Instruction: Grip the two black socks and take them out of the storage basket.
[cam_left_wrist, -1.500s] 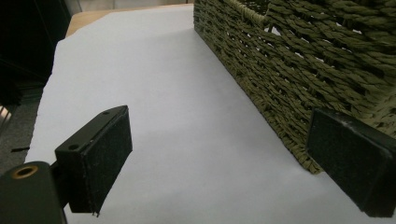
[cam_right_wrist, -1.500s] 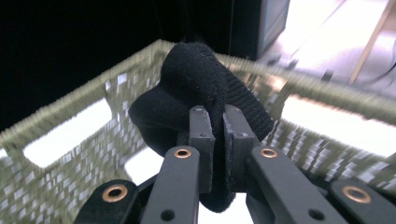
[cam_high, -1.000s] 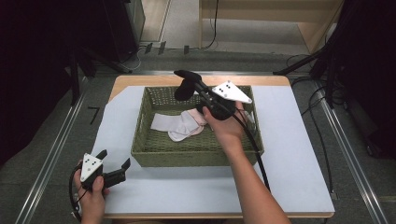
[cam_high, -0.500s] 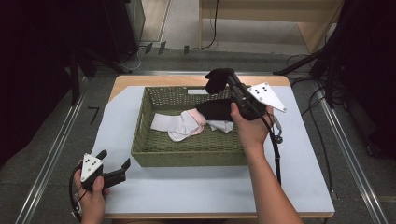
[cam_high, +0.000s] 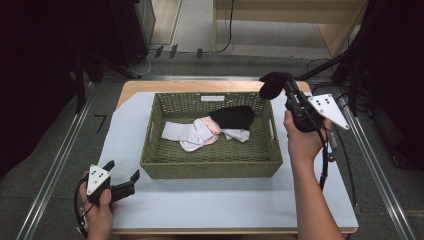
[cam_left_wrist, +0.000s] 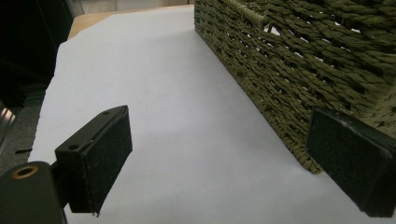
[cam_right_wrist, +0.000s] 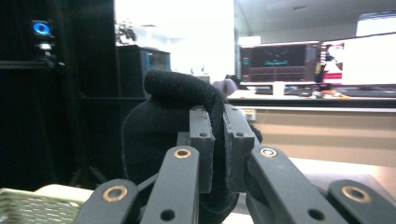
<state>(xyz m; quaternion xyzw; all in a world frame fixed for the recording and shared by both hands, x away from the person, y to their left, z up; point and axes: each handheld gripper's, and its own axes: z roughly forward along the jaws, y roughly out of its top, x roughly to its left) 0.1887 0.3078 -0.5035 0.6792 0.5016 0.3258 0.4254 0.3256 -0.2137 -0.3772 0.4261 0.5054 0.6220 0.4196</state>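
Observation:
A green woven basket (cam_high: 210, 162) stands mid-table with a white sock (cam_high: 176, 132), a pink sock (cam_high: 206, 131) and a black sock (cam_high: 234, 117) lying in it. My right gripper (cam_high: 286, 90) is raised beside the basket's far right corner, shut on another black sock (cam_high: 272, 84). In the right gripper view that black sock (cam_right_wrist: 163, 121) bulges over and left of the closed jaws of the right gripper (cam_right_wrist: 218, 140). My left gripper (cam_high: 122, 181) rests open and empty near the table's front left, by the basket's near corner (cam_left_wrist: 299, 98).
White paper (cam_high: 215, 205) covers the wooden table (cam_high: 145, 86). Bare paper lies in front of and to the right of the basket. Metal rails (cam_high: 55, 165) run along both sides of the table. Desks and monitors (cam_right_wrist: 322, 56) stand beyond.
My right gripper has lifted the black sock out of the basket and carried it right, past the basket's right rim. The left gripper has stayed put.

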